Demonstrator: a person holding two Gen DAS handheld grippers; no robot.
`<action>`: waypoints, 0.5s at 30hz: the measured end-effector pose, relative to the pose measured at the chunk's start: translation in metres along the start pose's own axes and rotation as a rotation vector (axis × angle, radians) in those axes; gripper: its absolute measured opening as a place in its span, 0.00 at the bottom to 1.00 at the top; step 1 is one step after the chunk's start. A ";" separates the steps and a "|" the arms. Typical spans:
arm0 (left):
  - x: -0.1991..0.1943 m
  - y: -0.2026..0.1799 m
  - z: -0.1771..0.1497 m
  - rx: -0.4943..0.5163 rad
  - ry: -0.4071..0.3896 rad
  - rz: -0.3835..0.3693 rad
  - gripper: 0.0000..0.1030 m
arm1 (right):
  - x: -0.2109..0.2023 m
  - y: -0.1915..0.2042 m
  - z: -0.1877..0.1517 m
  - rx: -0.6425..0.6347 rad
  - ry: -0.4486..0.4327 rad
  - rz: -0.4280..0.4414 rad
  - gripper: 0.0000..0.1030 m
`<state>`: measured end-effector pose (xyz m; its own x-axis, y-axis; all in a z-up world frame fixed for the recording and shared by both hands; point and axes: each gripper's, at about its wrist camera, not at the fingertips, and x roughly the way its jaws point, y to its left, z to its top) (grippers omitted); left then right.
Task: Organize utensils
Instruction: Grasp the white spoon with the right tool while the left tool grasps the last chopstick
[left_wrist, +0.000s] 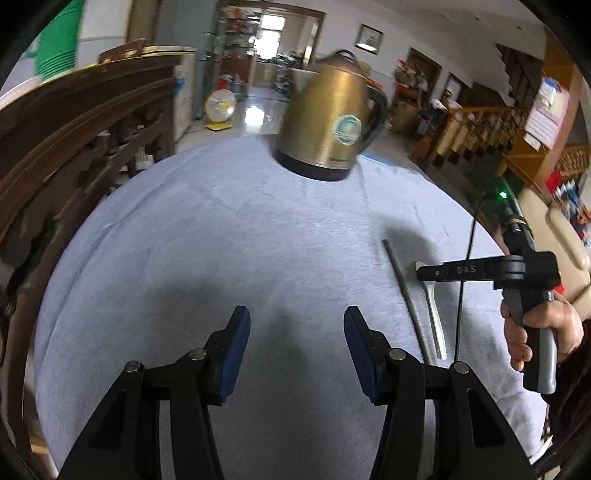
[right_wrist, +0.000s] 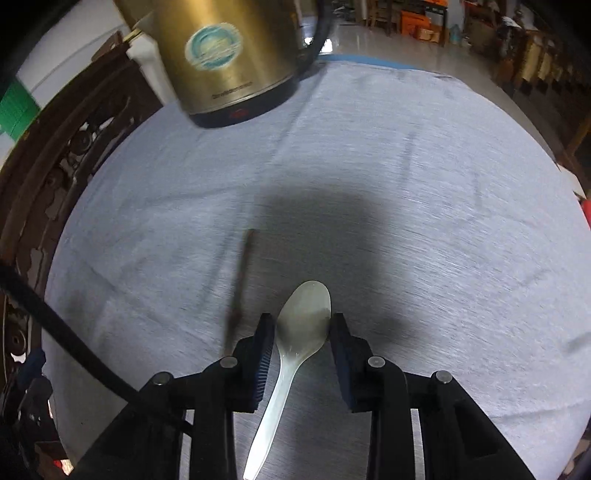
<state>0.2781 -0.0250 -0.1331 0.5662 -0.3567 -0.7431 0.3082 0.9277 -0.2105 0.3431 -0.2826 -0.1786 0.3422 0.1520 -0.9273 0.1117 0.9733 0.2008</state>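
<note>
At the lower centre of the right wrist view, the white spoon is seen lying on the grey cloth, its bowl between the right gripper pads; whether it is pinched cannot be told. A chopstick lies just left. The left gripper is held apart and empty. A brass kettle stands upper left.

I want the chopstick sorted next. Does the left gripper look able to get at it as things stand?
Probably yes. The left gripper is open and empty, and bare cloth lies between it and the chopstick. The right gripper straddles the spoon just beyond, so it might crowd the approach.
</note>
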 end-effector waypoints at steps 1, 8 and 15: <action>0.005 -0.005 0.007 0.020 0.006 -0.013 0.52 | -0.007 -0.010 -0.004 0.019 -0.014 0.020 0.32; 0.076 -0.055 0.067 0.131 0.159 -0.177 0.52 | -0.041 -0.061 -0.026 0.055 -0.069 0.001 0.32; 0.140 -0.103 0.088 0.164 0.292 -0.190 0.49 | -0.050 -0.087 -0.036 0.093 -0.089 0.001 0.32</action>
<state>0.3933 -0.1801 -0.1595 0.2527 -0.4524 -0.8552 0.5187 0.8095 -0.2750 0.2822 -0.3686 -0.1610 0.4230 0.1332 -0.8963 0.1957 0.9523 0.2339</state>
